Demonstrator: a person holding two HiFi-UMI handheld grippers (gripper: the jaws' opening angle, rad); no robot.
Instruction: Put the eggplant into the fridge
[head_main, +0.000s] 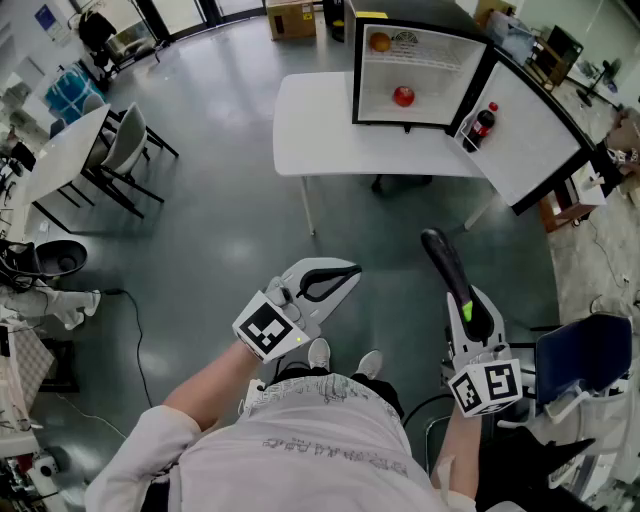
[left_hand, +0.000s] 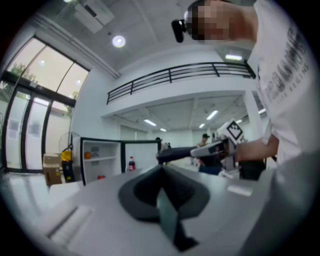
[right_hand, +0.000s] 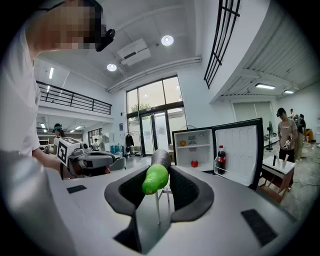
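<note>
Closest to us, low in the head view, the right gripper (head_main: 468, 315) has its fingers clamped on the green stem end of the eggplant (head_main: 445, 262), and the dark body sticks out ahead of them. Lower centre, the left gripper (head_main: 345, 272) has its fingers closed together with nothing in them.

Across the bare floor, at the top of the frame, the fridge (head_main: 440, 75) sits on the white surface (head_main: 320, 130), well apart from us, with its door (head_main: 530, 140) swung open.

Our worry: with the grip so near one end, we think the long body could pivot or slip out on the way over. Going in, it could knock the cola bottle (head_main: 481, 125) in the door or the red fruit (head_main: 403, 96) on the lower shelf.

Count: one eggplant, one fridge, one bottle, one orange (head_main: 379, 42), one red fruit, two grippers.
</note>
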